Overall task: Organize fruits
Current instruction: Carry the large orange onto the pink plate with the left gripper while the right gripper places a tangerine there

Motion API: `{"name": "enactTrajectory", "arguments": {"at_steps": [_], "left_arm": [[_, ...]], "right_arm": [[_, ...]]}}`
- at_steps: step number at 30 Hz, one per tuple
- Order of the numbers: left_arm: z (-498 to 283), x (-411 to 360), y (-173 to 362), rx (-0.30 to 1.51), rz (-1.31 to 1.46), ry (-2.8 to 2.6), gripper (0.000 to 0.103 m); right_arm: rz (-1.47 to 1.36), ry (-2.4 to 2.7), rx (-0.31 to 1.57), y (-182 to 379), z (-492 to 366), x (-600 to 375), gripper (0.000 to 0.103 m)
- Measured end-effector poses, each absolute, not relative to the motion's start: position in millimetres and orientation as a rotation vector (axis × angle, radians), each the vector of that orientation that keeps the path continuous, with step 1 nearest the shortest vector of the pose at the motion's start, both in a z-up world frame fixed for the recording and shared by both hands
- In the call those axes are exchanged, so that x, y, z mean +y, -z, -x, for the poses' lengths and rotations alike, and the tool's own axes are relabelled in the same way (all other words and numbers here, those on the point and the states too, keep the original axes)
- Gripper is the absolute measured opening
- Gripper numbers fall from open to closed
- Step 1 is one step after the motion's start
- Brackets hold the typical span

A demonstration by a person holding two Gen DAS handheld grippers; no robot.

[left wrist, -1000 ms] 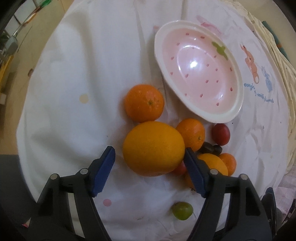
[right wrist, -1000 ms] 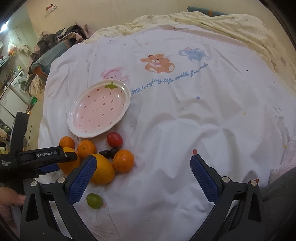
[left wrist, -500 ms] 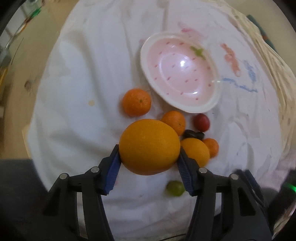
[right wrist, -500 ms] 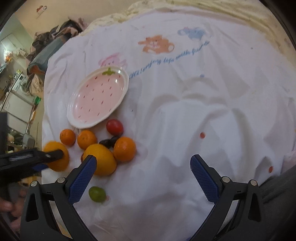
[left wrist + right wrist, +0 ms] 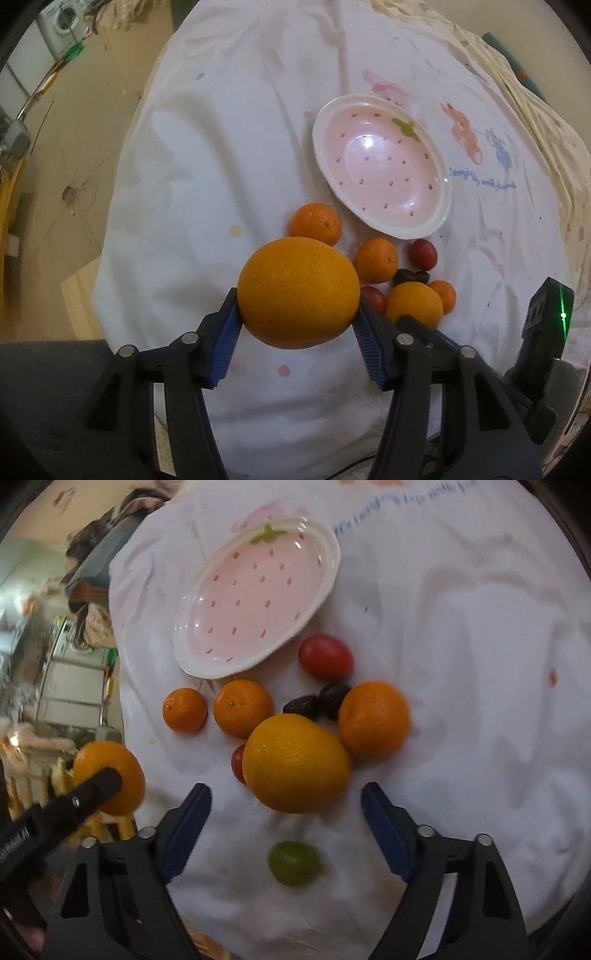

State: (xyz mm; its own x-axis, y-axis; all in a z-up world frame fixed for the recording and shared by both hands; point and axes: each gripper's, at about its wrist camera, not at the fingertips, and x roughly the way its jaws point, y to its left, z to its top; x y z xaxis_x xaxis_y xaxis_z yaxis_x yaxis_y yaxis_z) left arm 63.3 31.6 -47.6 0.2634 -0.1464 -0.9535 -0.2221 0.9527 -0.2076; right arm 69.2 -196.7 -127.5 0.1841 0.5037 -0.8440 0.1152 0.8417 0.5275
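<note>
My left gripper (image 5: 297, 325) is shut on a large orange (image 5: 298, 292) and holds it above the white cloth; the orange also shows at the left of the right wrist view (image 5: 109, 777). The pink strawberry plate (image 5: 439, 218) lies empty beyond, also in the right wrist view (image 5: 321, 587). My right gripper (image 5: 286, 812) is open, just short of a second large orange (image 5: 295, 762). Around that lie three mandarins (image 5: 243, 708), two red tomatoes (image 5: 325, 657), dark grapes (image 5: 317, 703) and a green grape (image 5: 293, 863) between the right jaws.
The white printed cloth (image 5: 207, 177) covers a round table whose left edge drops to a wooden floor (image 5: 55, 184). A cream blanket (image 5: 546, 122) lies at the far right. Clothes and furniture (image 5: 92, 572) stand beyond the table's left side.
My left gripper has closed on the large orange and lifted it off the cloth. My right gripper has moved down and left toward the fruit pile, staying open.
</note>
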Motion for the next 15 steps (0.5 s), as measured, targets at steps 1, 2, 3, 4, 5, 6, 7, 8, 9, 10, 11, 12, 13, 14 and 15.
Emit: {"name": "enactTrajectory", "arguments": {"at_steps": [1,2,3,4,5,6,7,8,9,10,11,12,13,14,15], "left_arm": [[-63,32,48,1.311,0.332,-0.05,0.054],[-64,33,49,1.311,0.335,-0.048,0.054],[-64,33,49,1.31,0.336,-0.047,0.054],[-63,33,49,1.309,0.337,-0.047,0.054],[-63,34,49,1.31,0.337,-0.044,0.054],[-64,33,49,1.309,0.338,-0.039,0.054],[-64,33,49,1.308,0.339,-0.036,0.054],[-64,33,49,1.305,0.336,-0.035,0.054],[-65,32,49,1.305,0.327,-0.04,0.054],[-66,32,50,1.305,0.323,-0.045,0.054],[-66,32,51,1.304,0.32,-0.05,0.054],[-67,32,52,1.302,0.315,-0.054,0.054],[-68,32,53,1.304,0.313,-0.062,0.054],[-69,33,54,1.304,0.317,-0.07,0.054],[-69,33,54,1.3,0.316,-0.071,0.054]], "right_arm": [[-0.552,-0.282,1.371,129,-70,-196,0.081],[-0.552,-0.271,1.366,129,-72,-195,0.08],[-0.548,-0.262,1.364,131,-72,-194,0.08],[-0.541,-0.252,1.365,133,-73,-193,0.077],[-0.536,-0.244,1.366,134,-73,-193,0.076],[-0.53,-0.233,1.366,133,-74,-193,0.071],[-0.522,-0.222,1.366,134,-74,-194,0.065],[-0.527,-0.23,1.365,133,-74,-196,0.064],[-0.527,-0.237,1.364,133,-73,-198,0.062],[-0.518,-0.242,1.361,132,-73,-199,0.062],[-0.508,-0.244,1.363,131,-72,-200,0.062],[-0.505,-0.245,1.365,130,-72,-201,0.061],[-0.513,-0.244,1.368,129,-72,-203,0.061],[-0.52,-0.25,1.368,127,-71,-204,0.061],[-0.52,-0.259,1.366,125,-71,-203,0.061]]}}
